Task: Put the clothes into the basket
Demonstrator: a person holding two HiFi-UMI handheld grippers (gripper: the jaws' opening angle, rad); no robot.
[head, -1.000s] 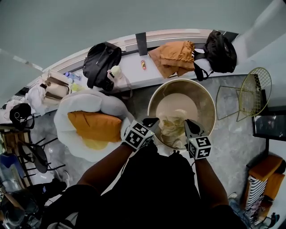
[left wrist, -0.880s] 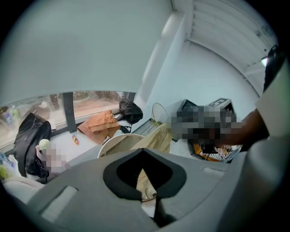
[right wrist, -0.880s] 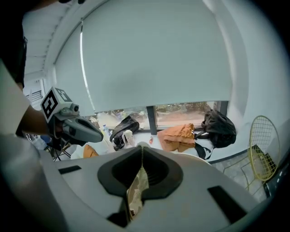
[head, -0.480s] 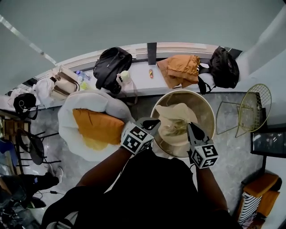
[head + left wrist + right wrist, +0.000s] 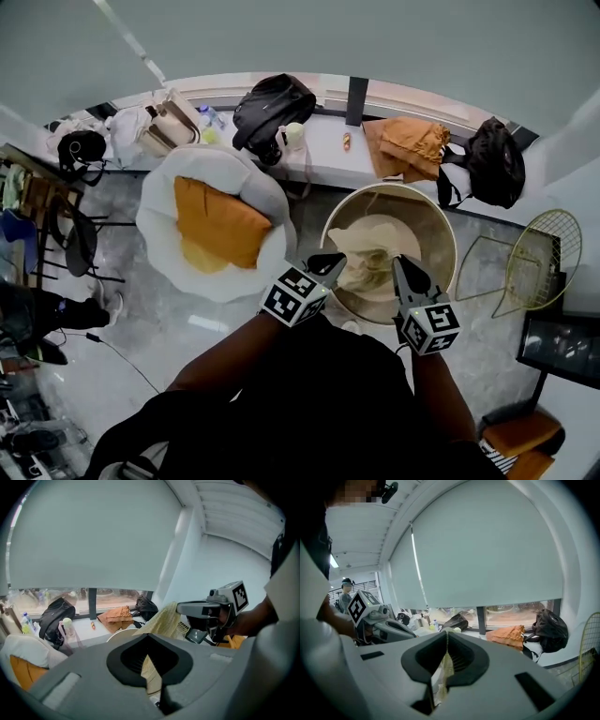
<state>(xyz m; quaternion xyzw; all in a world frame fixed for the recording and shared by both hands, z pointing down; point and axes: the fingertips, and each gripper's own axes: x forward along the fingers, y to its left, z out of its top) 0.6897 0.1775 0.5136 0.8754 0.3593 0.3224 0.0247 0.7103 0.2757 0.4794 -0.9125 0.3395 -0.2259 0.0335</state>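
Left gripper [image 5: 332, 262], right gripper [image 5: 403, 270] pinch cloth [image 5: 371, 251] above seemingly marble floor [image 5: 178, 330].

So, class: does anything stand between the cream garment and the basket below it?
Nothing visible does. The left tool and right tool pinch the cream garment, which hangs directly over the open basket.

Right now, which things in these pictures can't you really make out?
- Basket floor: head view, the pale cloth pinched by the left gripper and right gripper covers much of it.
- Cloth's lower end: both gripper views, each gripper's own body hides it.
- Small orange object on the ledge: head view, too small to identify.
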